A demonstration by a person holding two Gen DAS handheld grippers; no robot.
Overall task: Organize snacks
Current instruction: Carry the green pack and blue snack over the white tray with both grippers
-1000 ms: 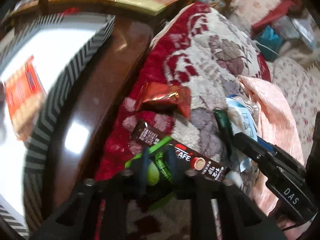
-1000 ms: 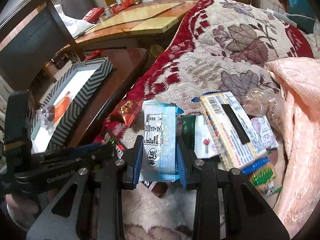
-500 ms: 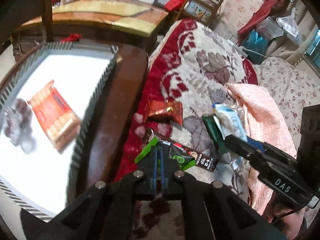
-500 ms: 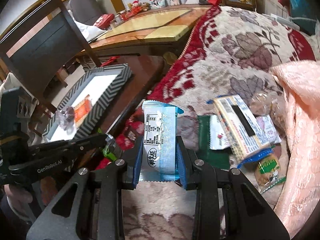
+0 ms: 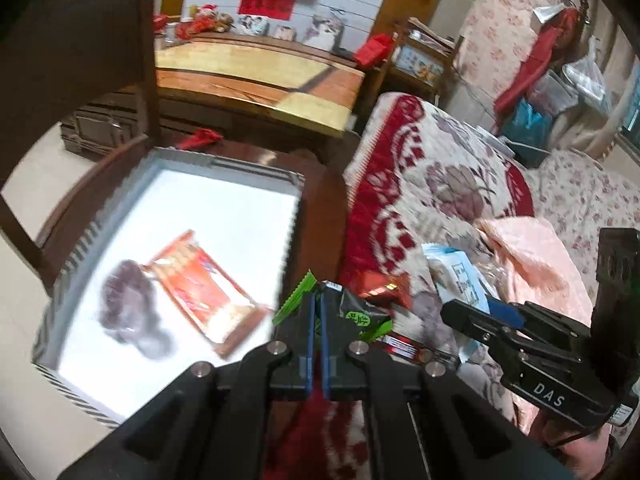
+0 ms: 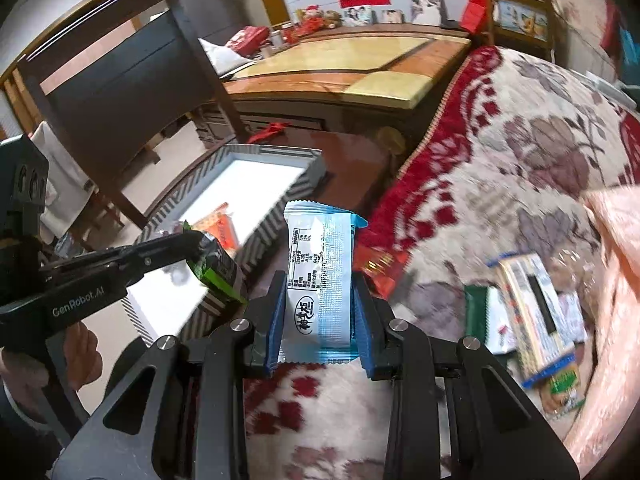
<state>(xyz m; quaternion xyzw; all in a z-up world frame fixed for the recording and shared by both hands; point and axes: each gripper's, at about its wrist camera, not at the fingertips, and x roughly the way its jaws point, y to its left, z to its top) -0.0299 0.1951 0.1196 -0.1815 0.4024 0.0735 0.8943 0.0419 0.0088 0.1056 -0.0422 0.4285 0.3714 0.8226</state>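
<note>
Both grippers have lifted clear of the blanket since the earlier frames, and each now carries a packet toward the tray.

1. Left gripper point(image 5: 317, 312): jaws pressed together on the green-and-black packet point(image 5: 362, 314), which hangs in the air just over the near edge of the striped tray point(image 5: 86, 240). It is pinched by one edge, so expect it to swing.
2. Right gripper point(image 6: 318, 300): jaws clamped across the width of the blue-and-white packet point(image 6: 320, 276), held upright above the blanket point(image 6: 520, 168) beside the tray.
3. Contents already in the tray: an orange packet point(image 5: 204, 292) and a dark wrapped item point(image 5: 132, 316).
4. Snacks not yet moved: a red foil packet point(image 5: 380, 286) and a loose cluster of packets point(image 6: 532, 312) on the blanket.

Handling, as judged from the wrappers: both are light, thin film packs, slick and easily crushed. Take hold across the flat body or at a crimped end seam. Use a light clamp. Release low over bare tray floor so they do not slide.
</note>
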